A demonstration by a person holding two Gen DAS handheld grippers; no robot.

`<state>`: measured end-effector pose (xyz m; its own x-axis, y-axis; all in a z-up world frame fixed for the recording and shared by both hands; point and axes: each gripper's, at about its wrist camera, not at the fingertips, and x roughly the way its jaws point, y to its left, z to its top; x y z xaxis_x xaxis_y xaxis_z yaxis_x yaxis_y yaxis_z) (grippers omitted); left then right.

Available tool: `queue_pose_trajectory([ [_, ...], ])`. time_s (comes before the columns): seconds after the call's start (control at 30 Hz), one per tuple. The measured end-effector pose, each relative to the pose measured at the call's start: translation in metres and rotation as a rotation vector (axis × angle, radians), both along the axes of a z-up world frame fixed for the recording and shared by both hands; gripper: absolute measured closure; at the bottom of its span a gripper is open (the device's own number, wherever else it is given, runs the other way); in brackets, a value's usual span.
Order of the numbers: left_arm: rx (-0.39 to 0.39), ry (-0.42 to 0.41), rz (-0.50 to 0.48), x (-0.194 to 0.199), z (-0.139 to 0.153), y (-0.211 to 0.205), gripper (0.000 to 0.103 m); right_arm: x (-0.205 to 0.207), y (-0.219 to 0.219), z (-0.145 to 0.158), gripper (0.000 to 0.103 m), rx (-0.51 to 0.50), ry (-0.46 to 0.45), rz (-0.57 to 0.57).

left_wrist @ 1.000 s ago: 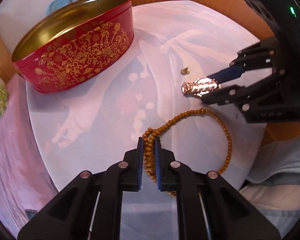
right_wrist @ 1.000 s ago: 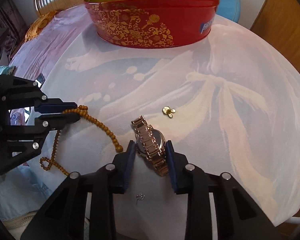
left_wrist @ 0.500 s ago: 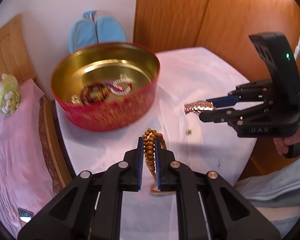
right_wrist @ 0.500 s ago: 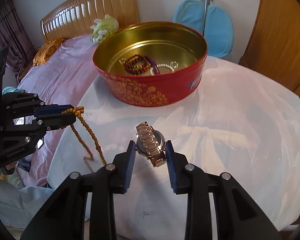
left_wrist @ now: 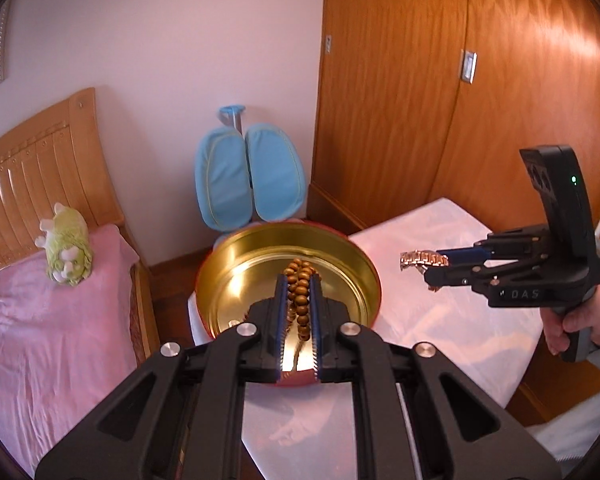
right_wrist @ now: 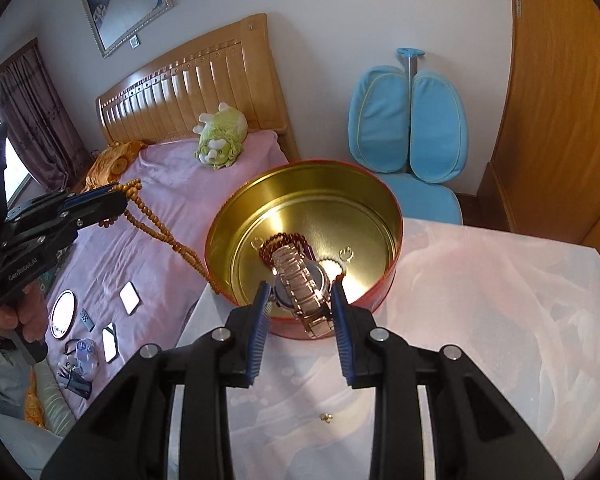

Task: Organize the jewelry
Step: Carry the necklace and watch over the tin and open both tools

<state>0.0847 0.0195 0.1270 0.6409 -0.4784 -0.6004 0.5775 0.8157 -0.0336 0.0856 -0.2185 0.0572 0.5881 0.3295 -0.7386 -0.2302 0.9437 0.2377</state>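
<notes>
Left gripper [left_wrist: 299, 280], seen along its own fingers: the jaws are pressed nearly together on a bunched strand of brown beads [left_wrist: 300, 300], which sits between the blue pads and hangs below them. In this view the beads lie in line with the open tin [left_wrist: 364, 264], a round red tin with a gold interior that stands at the near edge of the table [left_wrist: 452, 320], which is covered in white cloth. From the right wrist view the same strand [right_wrist: 160, 228] trails down from the left gripper [right_wrist: 118, 196] in a long loop whose lower end reaches the tin's [right_wrist: 392, 208] outer wall, with the bed [right_wrist: 172, 216] behind it.

Right gripper [right_wrist: 300, 300]: the jaws are partly spread and pinch a metal watch [right_wrist: 300, 276] by the sides of its case, the link band running lengthwise between the pads. The watch is held in the air, in line with the tin's near rim. In the left wrist view the right gripper [left_wrist: 424, 268] stands to the right of the tin, over the table, with a hand [left_wrist: 588, 320] on its grip.

Inside the tin lie a dark red bead bracelet [right_wrist: 278, 240] and some small rings. A small gold piece [right_wrist: 326, 417] rests on the cloth near the right gripper's body. A green plush toy [right_wrist: 220, 136] lies on the bed; a blue chair [right_wrist: 412, 128] stands behind the tin.
</notes>
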Motion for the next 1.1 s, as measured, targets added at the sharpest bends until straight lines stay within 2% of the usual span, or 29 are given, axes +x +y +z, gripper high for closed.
queue_pose_trajectory([
  [0.27, -0.027, -0.041, 0.047, 0.026, 0.022, -0.013, 0.092, 0.031, 0.007, 0.01, 0.071, -0.028, -0.035, 0.039],
  [0.47, -0.02, -0.017, 0.068, 0.053, 0.015, -0.02, 0.092, 0.054, 0.012, 0.002, 0.071, -0.039, -0.018, 0.064],
  [0.73, 0.037, 0.09, 0.094, 0.099, -0.033, -0.034, 0.092, 0.095, 0.013, -0.028, 0.071, -0.054, 0.055, 0.06],
  [0.93, 0.11, 0.19, 0.105, 0.124, -0.081, -0.033, 0.092, 0.124, 0.019, -0.073, 0.071, -0.1, 0.175, 0.09],
  [1.1, 0.203, 0.255, 0.061, 0.129, -0.117, -0.038, 0.092, 0.138, 0.022, -0.107, 0.071, -0.127, 0.259, 0.104],
])
